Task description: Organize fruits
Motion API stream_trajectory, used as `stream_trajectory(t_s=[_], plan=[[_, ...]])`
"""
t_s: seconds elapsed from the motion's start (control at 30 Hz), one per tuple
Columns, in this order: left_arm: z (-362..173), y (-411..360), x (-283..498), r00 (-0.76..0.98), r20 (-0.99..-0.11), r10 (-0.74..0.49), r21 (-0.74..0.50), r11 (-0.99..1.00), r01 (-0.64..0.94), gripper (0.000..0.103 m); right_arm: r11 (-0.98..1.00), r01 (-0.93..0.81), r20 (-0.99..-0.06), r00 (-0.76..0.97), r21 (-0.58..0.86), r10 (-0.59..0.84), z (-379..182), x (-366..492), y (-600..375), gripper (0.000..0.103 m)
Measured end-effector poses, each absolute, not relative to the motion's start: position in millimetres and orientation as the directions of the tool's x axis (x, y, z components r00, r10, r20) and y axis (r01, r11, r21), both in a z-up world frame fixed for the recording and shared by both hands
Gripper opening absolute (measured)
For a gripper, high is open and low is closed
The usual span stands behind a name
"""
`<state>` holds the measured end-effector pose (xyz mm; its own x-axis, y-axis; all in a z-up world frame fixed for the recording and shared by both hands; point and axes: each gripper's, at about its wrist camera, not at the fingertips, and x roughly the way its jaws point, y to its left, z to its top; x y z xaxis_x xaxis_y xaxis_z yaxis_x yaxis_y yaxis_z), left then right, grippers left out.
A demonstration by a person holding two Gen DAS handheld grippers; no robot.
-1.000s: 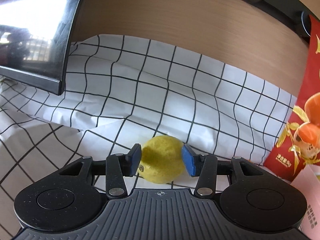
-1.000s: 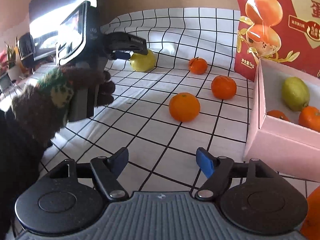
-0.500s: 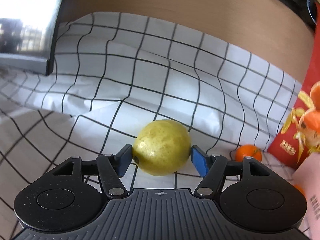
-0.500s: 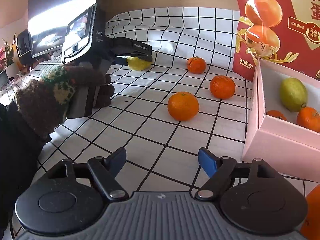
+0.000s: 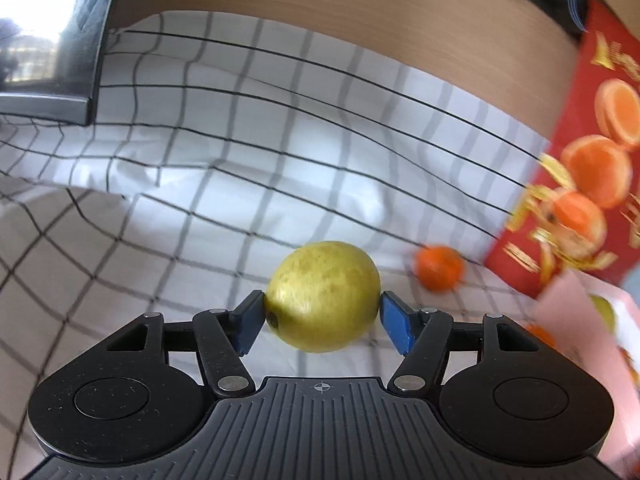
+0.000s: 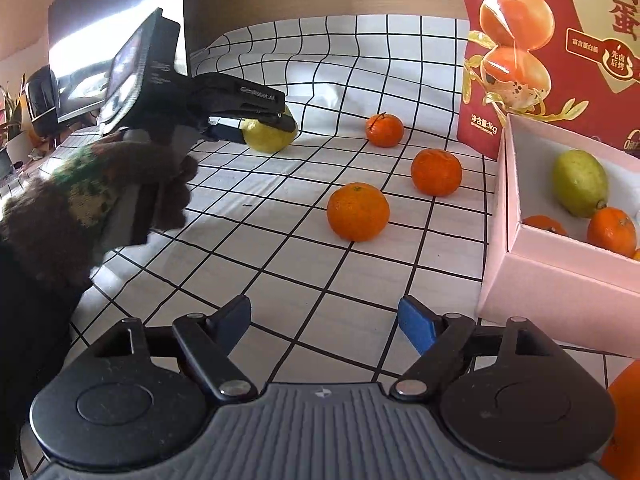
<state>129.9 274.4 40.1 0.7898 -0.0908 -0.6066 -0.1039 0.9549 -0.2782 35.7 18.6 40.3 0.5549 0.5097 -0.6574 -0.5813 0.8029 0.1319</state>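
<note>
Left wrist view: left gripper [image 5: 322, 318] pinched one lemon [image 5: 322, 296] between blue pads [image 5: 394, 322], above checked cloth [image 5: 200, 128]. One orange [image 5: 439, 267] lay on cloth near red bag [image 5: 580, 168]. Pink box [image 5: 588, 344] at right edge, blurred.

Right wrist view: right gripper [image 6: 324, 326] spread, holding nothing, over cloth. Three oranges on cloth [image 6: 358, 212] [image 6: 436, 172] [image 6: 384, 130]. Box [image 6: 560, 280] held one lemon [image 6: 580, 183] and at least two oranges [image 6: 612, 231] [image 6: 545, 225]. Gloved hand [image 6: 120, 184] gripped left tool, lemon [image 6: 270, 138] in its jaws.
</note>
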Motion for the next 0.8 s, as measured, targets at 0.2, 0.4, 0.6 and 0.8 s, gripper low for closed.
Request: stream_trajectory(t_s=[0.2,0.4,0.6,0.8], plan=[[59.2,250.3,50.0,0.819,-0.553,-0.151,-0.212,0.977,0.037,0.060,0.799,-0.587,-0.662,0.549,0.128,0.510,40.0,36.0,18.7,0.084],[74.3,260.9,-29.9,0.889,-0.415,-0.195,-0.296,0.953,0.070,0.014,0.787,-0.613,-0.683,0.544,0.075,0.488,38.0,34.4,27.2,0.090],[59.0,266.3,-21.0,0.870,-0.444,-0.212,-0.338,0.940,0.057,0.016,0.776,-0.627,-0.689,0.530,0.075,0.494,36.7,35.9,28.8,0.095],[44.3,262.0,-21.9,0.845,-0.469,-0.258,-0.378,0.923,0.072,0.019,0.780,-0.620,-0.686,0.531,0.086,0.498,36.3,36.6,26.2,0.096]])
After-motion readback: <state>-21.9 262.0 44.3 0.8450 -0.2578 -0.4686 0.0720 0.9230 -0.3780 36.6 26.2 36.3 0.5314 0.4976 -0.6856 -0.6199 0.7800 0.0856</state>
